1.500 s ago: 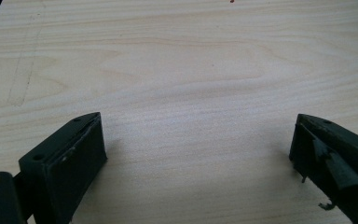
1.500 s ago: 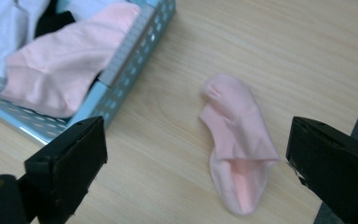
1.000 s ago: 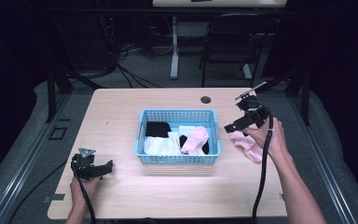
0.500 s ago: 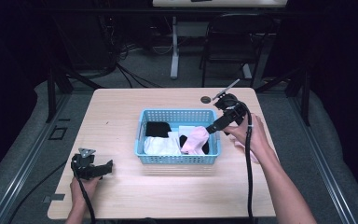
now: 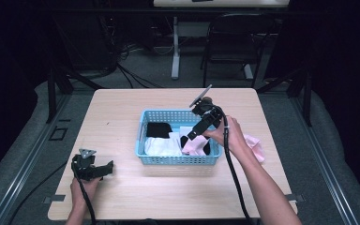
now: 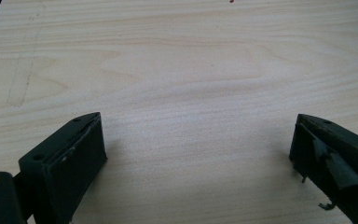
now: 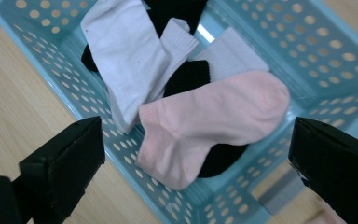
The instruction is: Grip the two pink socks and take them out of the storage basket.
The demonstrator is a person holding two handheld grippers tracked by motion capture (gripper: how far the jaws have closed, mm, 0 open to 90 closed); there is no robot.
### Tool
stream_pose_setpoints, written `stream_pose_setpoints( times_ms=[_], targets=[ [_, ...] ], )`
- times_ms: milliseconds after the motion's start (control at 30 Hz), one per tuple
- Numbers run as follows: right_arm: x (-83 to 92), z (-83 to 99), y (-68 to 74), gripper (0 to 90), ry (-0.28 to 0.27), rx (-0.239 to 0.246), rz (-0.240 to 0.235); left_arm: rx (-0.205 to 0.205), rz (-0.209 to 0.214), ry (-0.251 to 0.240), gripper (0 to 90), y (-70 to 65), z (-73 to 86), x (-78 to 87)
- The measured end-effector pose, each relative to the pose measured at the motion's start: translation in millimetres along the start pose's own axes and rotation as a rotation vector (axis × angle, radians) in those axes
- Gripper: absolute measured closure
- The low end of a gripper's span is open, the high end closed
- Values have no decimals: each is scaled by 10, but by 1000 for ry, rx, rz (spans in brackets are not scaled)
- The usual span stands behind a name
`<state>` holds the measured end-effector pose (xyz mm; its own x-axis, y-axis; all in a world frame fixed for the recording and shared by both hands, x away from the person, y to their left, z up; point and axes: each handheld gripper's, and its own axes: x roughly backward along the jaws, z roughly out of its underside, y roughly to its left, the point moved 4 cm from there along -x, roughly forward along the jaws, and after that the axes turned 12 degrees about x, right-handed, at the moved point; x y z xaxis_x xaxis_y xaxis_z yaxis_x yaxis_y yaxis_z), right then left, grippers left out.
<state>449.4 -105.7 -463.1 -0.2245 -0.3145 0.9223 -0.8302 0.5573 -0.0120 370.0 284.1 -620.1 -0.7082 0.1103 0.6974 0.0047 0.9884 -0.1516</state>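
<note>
While the left gripper rests idle on the worktop at about 8 o'clock, its fingers spread wide over bare wood, the right gripper hangs over the blue basket with its fingers also wide apart and holding nothing. Directly between them in the right gripper view lies the pink sock, on top of a black sock and beside a white sock. Its long axis runs across the gap, from one finger toward the other, toe at roughly 2 o'clock and cuff at 7 o'clock. For a clean pinch, I judge the right hand needs either a turn of the wrist or a straight drop onto the sock's middle. Another pink sock lies on the worktop at 3 o'clock of the basket, behind the right hand.
</note>
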Motion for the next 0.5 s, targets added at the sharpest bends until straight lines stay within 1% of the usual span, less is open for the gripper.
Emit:
stream_pose_setpoints(
  times_ms=[67,167,267,300,367,400,433,467,500],
  targets=[
    [-105,-13,1,33,18,-2,-8,-1,2,0,35,1,-1,-1],
    [-302,-8,-15,48,74,-7,-19,-2,3,0,35,1,-1,-1],
    [-477,16,-44,51,100,-30,-23,-2,3,0,35,1,-1,-1],
    [-524,30,-55,50,124,-34,-30,-1,3,0,34,1,-1,-1],
    [-613,53,-80,55,132,-52,-40,-1,3,0,35,1,-1,-2],
    [-645,63,-89,57,145,-52,-45,-2,3,0,35,2,-1,-2],
    [-681,73,-93,66,148,-59,-45,-2,3,2,35,2,-2,-1],
    [-714,79,-91,72,140,-66,-44,-3,3,3,34,2,-2,-1],
    [-726,87,-106,82,174,-55,-49,-3,3,3,34,2,-2,0]
  ],
)
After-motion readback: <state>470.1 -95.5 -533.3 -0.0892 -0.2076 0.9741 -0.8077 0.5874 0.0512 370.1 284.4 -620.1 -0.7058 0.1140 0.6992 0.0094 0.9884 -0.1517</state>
